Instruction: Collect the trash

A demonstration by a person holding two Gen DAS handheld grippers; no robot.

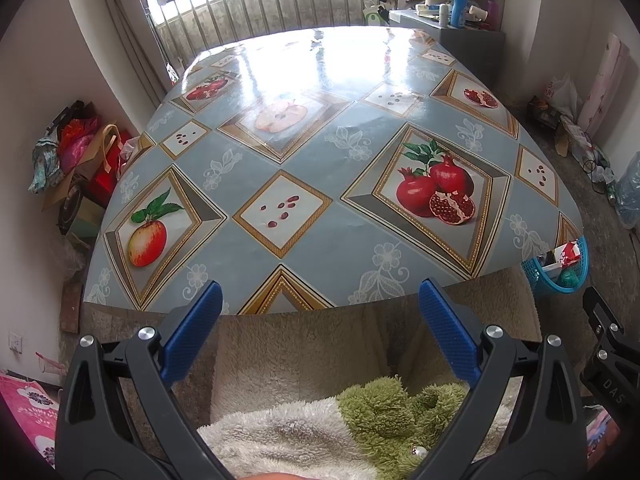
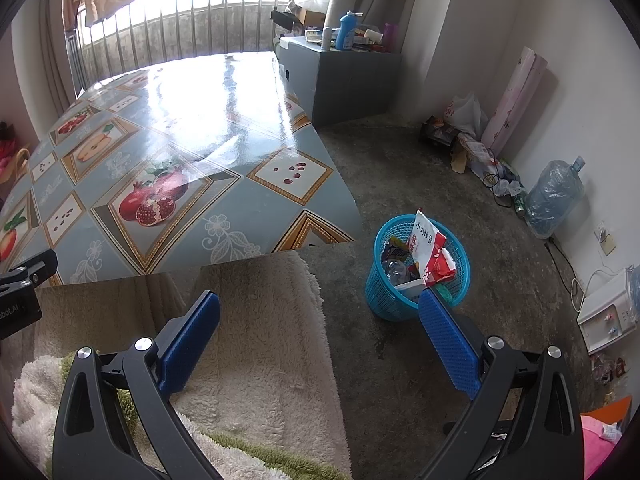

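Jaws spread, empty; basket (image 2: 416, 276) holds trash (image 2: 430, 248).

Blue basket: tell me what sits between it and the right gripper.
Nothing visible. The right gripper is open and empty, and only bare floor lies between it and the basket, which already holds trash.

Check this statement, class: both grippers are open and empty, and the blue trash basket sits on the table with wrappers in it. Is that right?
Not quite. The blue trash basket stands on the floor beside the table, not on it; the right wrist view shows this. It does hold wrappers, and the left gripper and right gripper are open and empty.
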